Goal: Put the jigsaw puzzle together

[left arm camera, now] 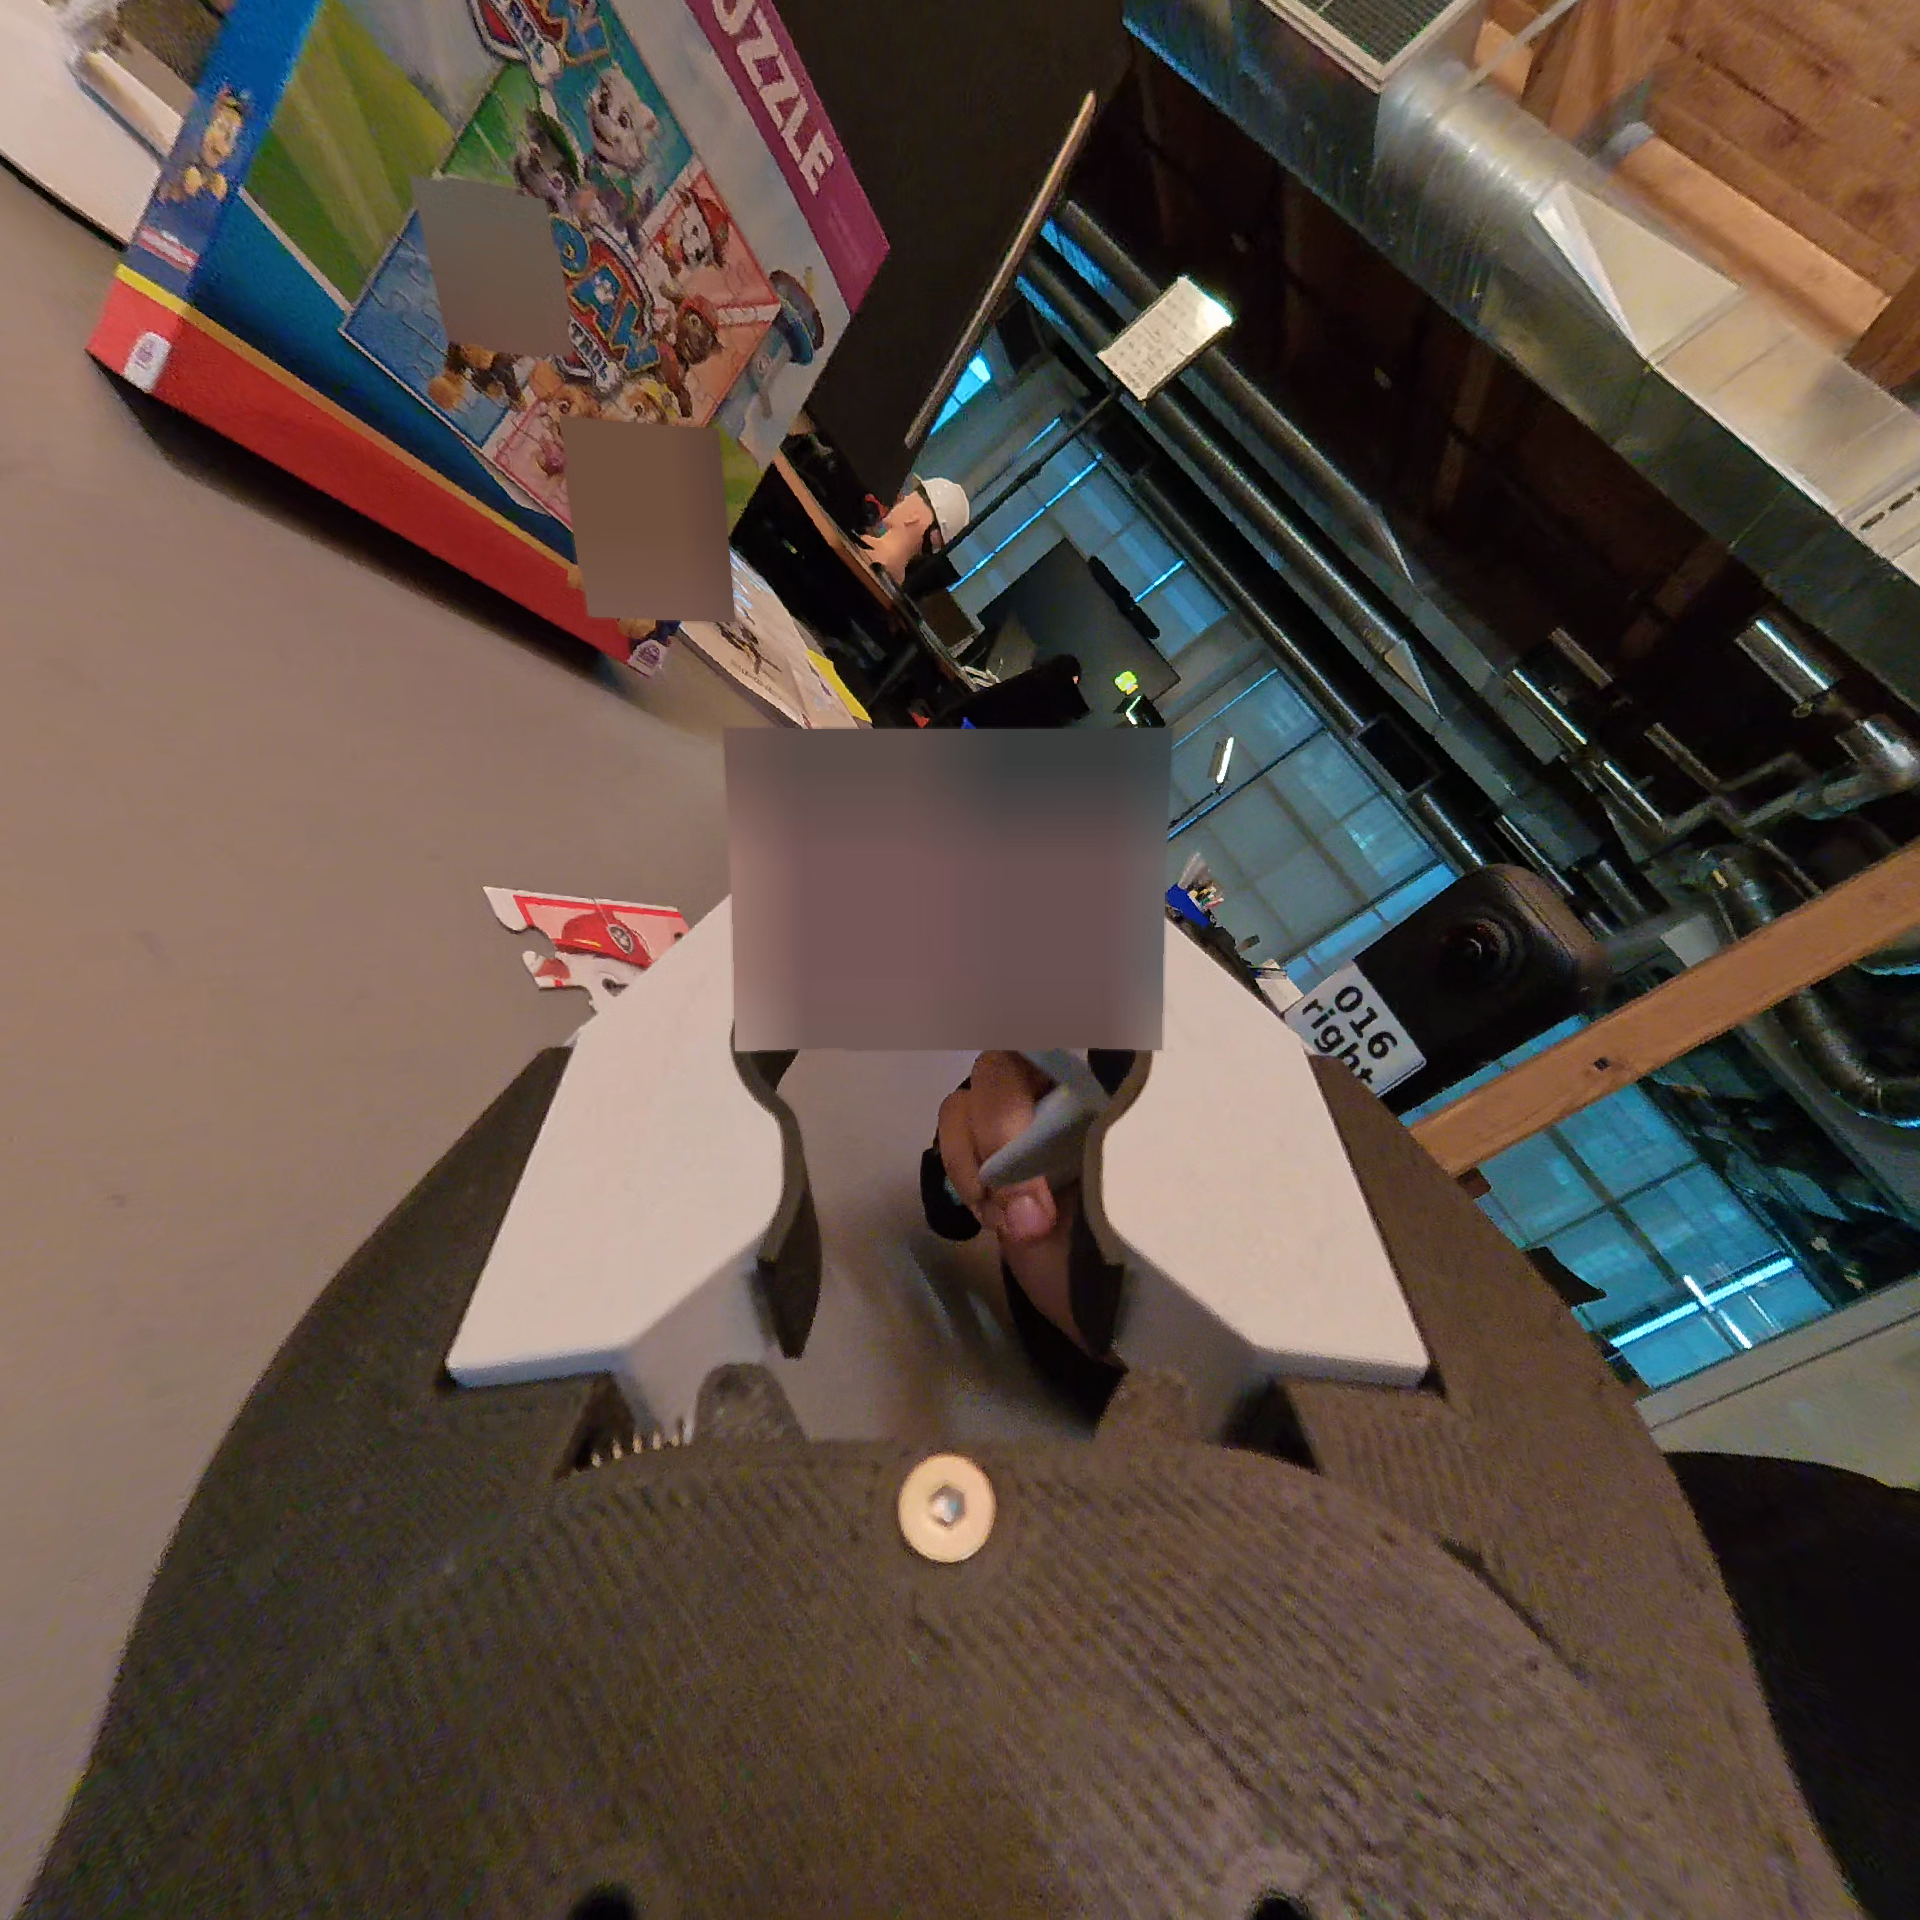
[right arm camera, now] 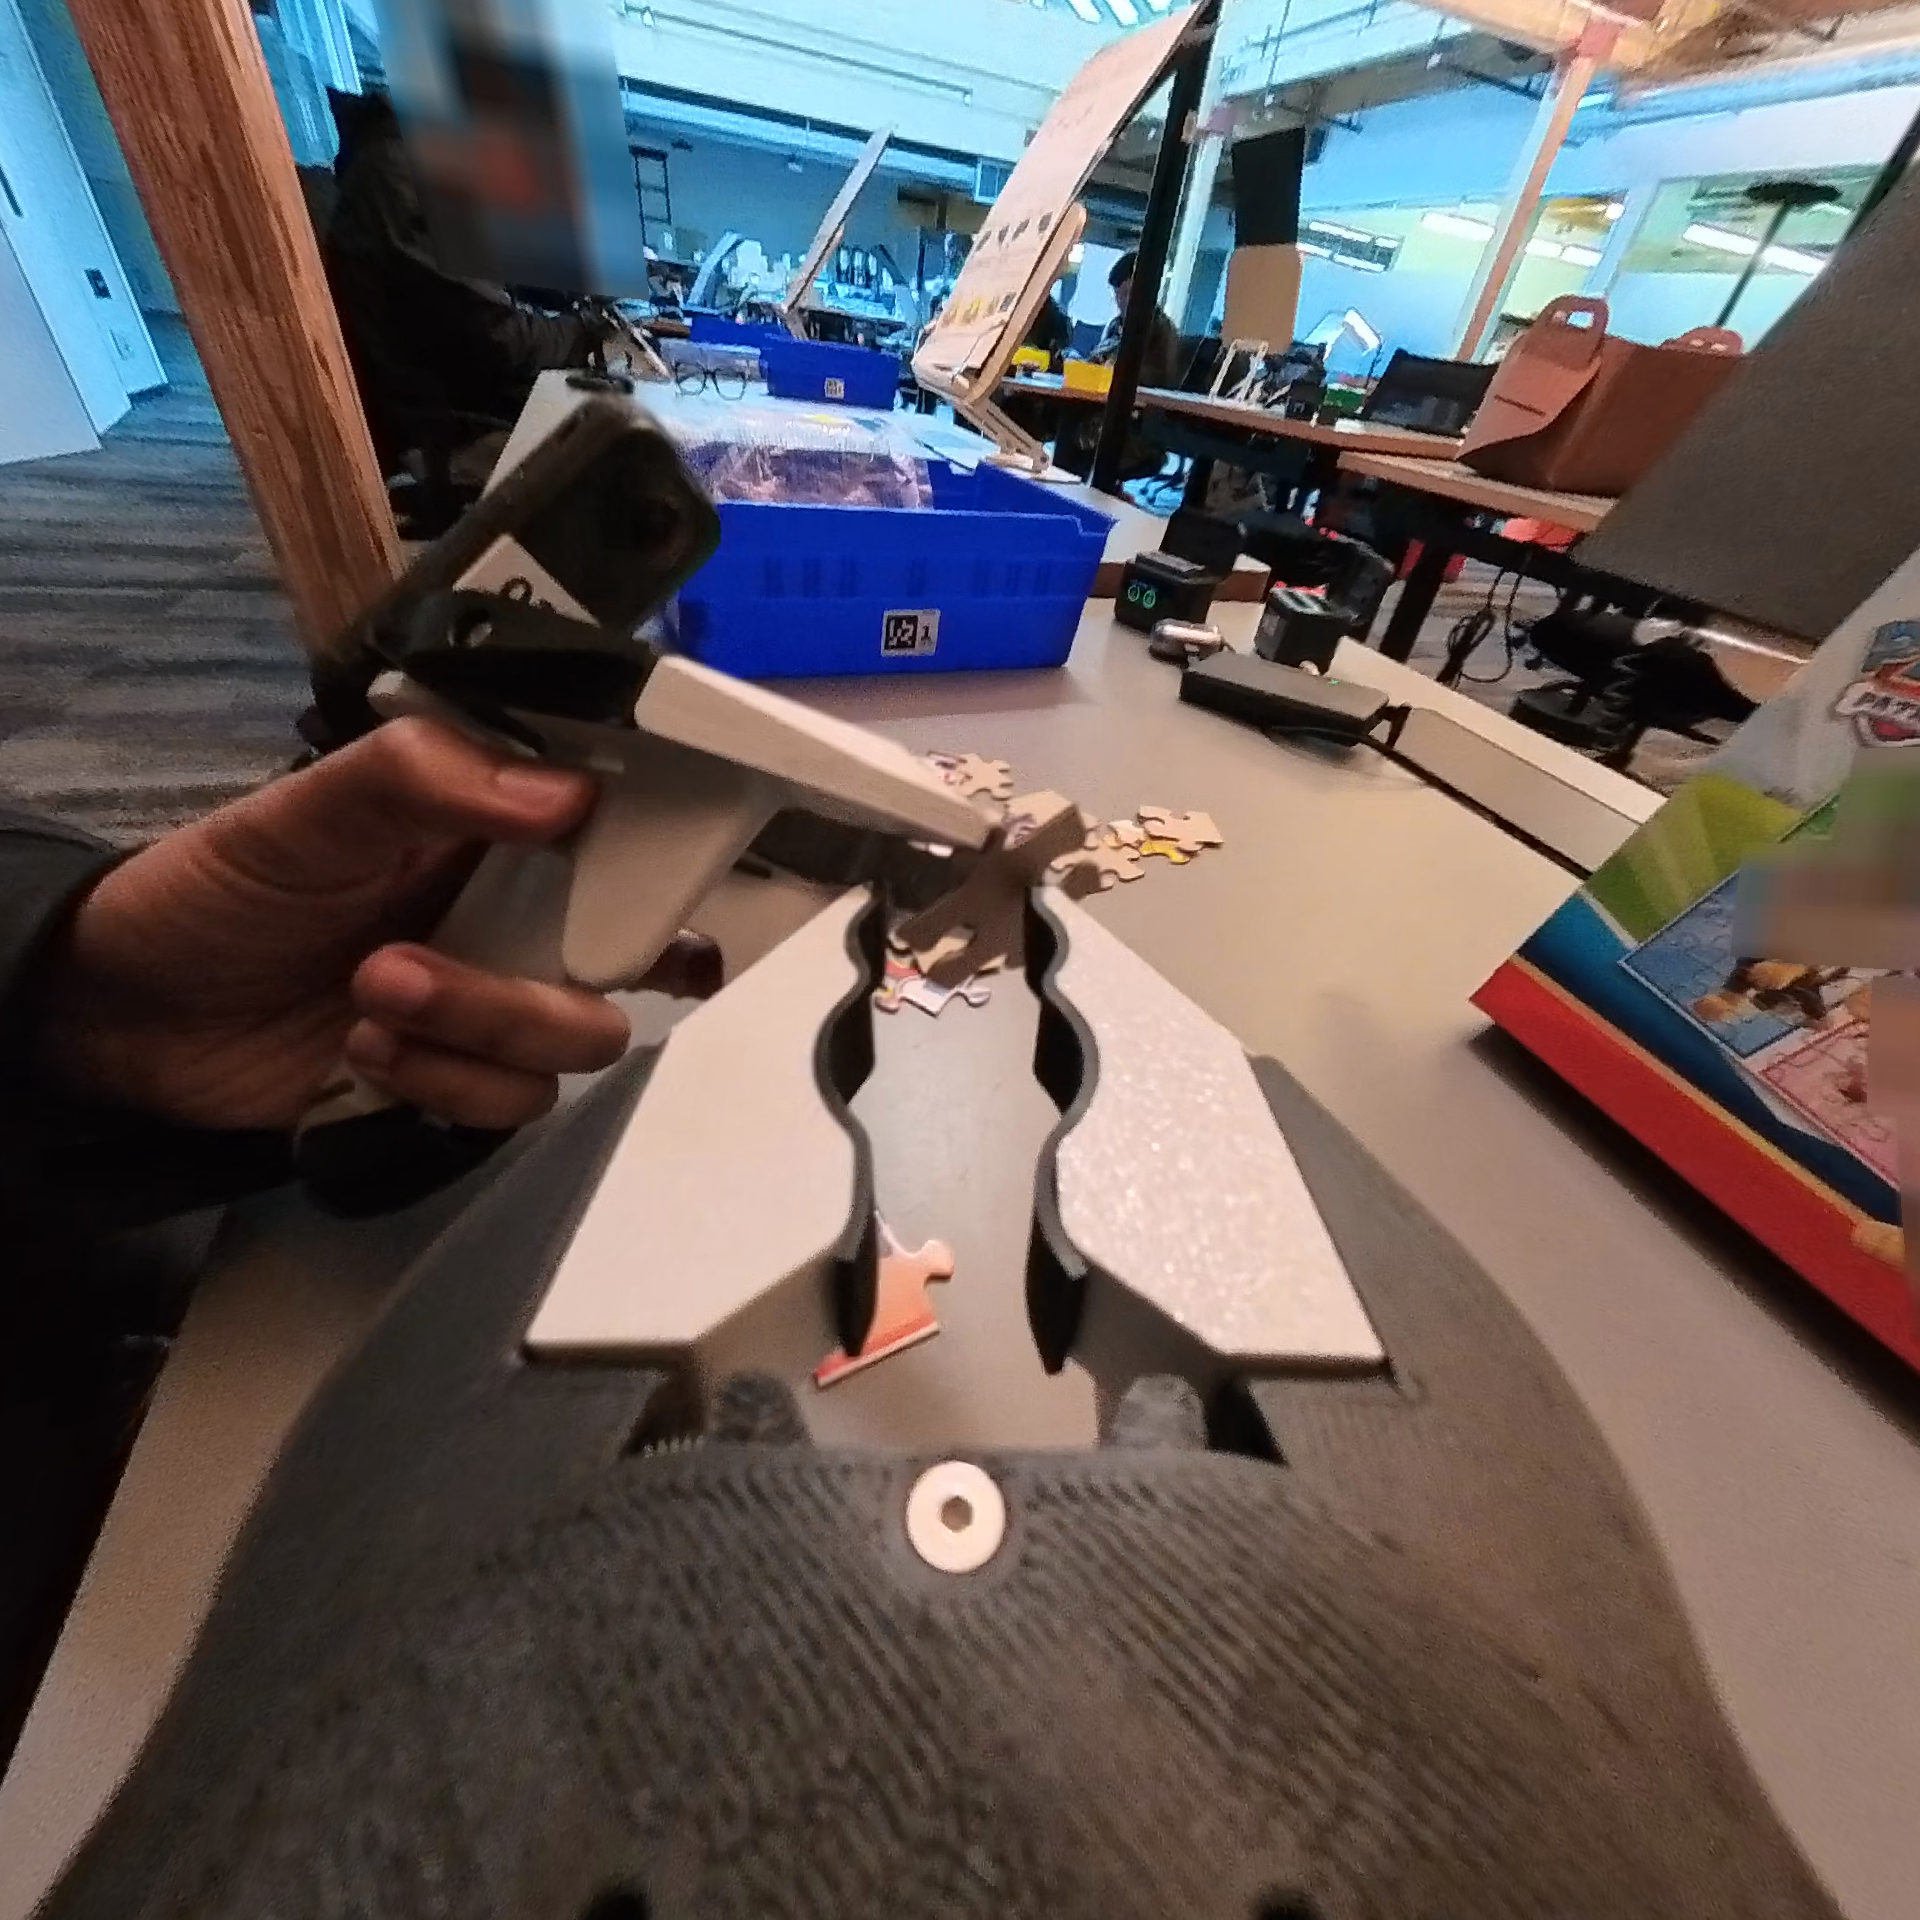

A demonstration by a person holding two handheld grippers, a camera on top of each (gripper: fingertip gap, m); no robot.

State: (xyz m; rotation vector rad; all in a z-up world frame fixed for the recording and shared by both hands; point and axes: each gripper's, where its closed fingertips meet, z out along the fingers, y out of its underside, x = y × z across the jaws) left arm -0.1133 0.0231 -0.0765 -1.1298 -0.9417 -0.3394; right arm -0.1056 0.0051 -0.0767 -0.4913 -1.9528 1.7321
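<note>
- Where both tongs meet above the table (right arm camera: 1351, 935), the left tongs (right arm camera: 982, 831) grip a brown-backed puzzle piece (right arm camera: 987, 904) at their tip;
- right tongs (right arm camera: 951, 914) part-open, unclenched; piece aloft between the pads, a gap at the left one (right arm camera: 857, 935);
- loose pieces (right arm camera: 1164, 836) beyond.

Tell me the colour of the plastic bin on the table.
Blue bin, seen best in the right wrist view.
</note>
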